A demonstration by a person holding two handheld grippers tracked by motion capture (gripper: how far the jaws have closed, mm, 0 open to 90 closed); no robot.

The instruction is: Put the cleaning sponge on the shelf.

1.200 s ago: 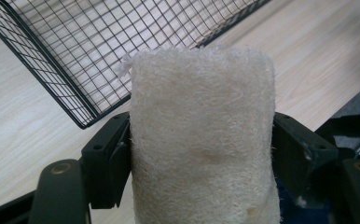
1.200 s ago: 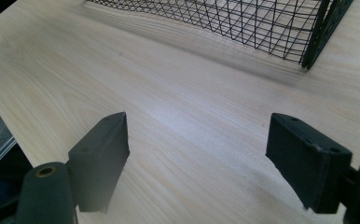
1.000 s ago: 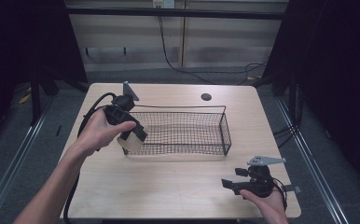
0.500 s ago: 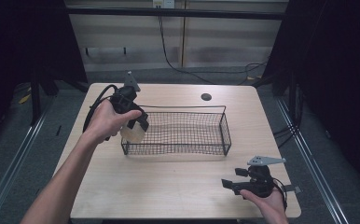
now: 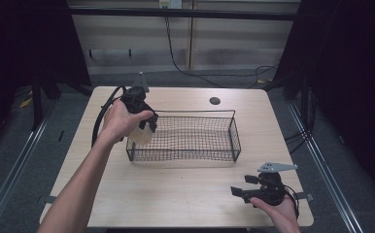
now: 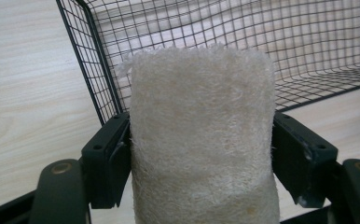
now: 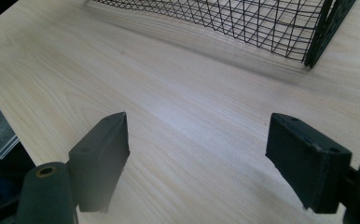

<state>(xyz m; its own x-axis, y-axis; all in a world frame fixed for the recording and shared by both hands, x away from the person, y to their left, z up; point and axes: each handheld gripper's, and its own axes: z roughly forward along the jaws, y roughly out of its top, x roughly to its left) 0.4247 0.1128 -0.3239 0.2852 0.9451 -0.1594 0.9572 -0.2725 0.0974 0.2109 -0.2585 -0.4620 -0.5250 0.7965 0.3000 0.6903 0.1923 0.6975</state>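
A cream loofah sponge (image 6: 201, 140) is clamped between the jaws of my left gripper (image 5: 144, 127), which is shut on it. In the high view the loofah sponge (image 5: 141, 136) hangs over the left end of a black wire basket (image 5: 234, 133), just above its rim. The left gripper view looks past the sponge into the wire basket (image 6: 308, 56), whose inside shows nothing in it. My right gripper (image 5: 241, 191) rests low over the table's front right corner, open, with bare wood between its jaws. From the right gripper (image 7: 197, 163) the basket's corner (image 7: 318, 37) lies ahead.
The basket sits mid-table on a light wooden table (image 5: 176, 194). A small dark round hole (image 5: 214, 101) is near the table's far edge. A black cable (image 5: 100, 121) loops from the left gripper. Dark floor and rails flank the table.
My left gripper has carried the loofah sponge up and rightward from beside the basket's left end to over its rim. The right gripper has stayed put.
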